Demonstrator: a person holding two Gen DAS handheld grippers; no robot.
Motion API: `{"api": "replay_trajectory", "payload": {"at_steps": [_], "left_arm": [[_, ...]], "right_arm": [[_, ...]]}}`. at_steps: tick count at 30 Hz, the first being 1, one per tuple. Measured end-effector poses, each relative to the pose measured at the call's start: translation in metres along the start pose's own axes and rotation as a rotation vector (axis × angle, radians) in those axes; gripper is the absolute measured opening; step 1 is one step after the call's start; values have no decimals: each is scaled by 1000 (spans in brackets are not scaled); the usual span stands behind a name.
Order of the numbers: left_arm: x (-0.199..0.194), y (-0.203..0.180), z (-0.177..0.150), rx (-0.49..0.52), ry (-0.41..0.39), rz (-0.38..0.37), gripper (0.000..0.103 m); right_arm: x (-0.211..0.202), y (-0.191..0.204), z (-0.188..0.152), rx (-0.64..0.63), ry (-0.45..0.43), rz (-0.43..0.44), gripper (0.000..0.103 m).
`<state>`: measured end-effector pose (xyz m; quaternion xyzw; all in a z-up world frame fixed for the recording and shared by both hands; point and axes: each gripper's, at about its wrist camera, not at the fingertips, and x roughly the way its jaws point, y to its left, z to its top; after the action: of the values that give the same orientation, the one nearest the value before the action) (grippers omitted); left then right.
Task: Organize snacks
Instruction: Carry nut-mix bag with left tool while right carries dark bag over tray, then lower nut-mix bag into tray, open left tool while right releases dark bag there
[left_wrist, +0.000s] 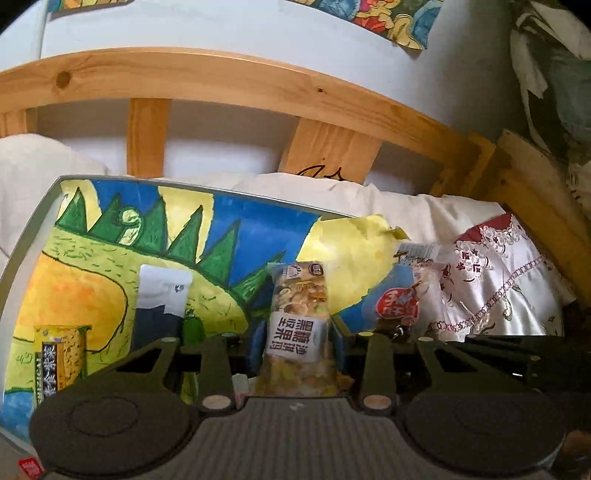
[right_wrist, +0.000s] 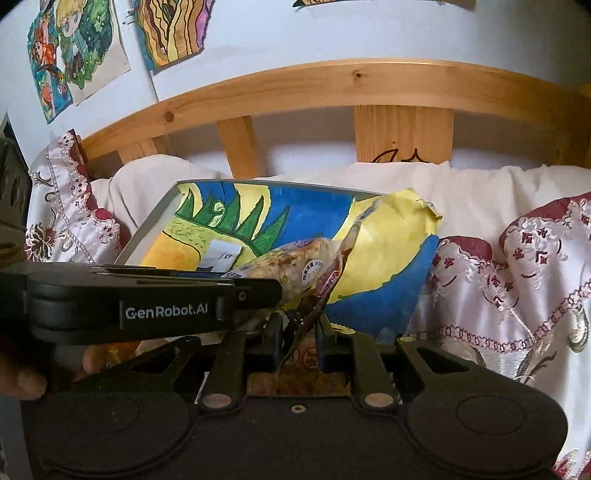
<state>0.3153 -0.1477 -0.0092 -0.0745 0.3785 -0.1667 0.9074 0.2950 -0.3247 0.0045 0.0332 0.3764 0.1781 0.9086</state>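
green packet (left_wrist: 192, 328) half hidden, red packet (left_wrist: 30, 468) cut off

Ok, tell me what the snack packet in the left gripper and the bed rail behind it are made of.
Snack packet: apparently thin clear plastic film, glossy, with contents showing through around a paper-like white label. Bed rail: pale wood, probably pine, with visible knots and grain and a smooth, slightly shiny finish.

Blue, yellow, green painted tray (left_wrist: 258, 229)
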Motion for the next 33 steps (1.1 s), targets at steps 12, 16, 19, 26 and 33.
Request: {"api": "replay_trajectory", "payload": {"at_steps": [12,16,19,26,33], "left_arm": [[0,0,-2,-6,-3,-2,42],[-3,1,-2,-21,-5,-2,46],[-7,2,0,-33,-16,-5,55],[-22,9,4,-70,-52,12,70],[-48,21,7,-107,-81,47,84]], "right_arm": [[7,-2,-15,1,45,-29,34],[6,-2,-16,0,49,-44,45],[3,-3,-17,0,45,-55,56],[-10,2,-16,-18,23,-87,71],[-31,12,-14,-22,-22,-146,83]]}}
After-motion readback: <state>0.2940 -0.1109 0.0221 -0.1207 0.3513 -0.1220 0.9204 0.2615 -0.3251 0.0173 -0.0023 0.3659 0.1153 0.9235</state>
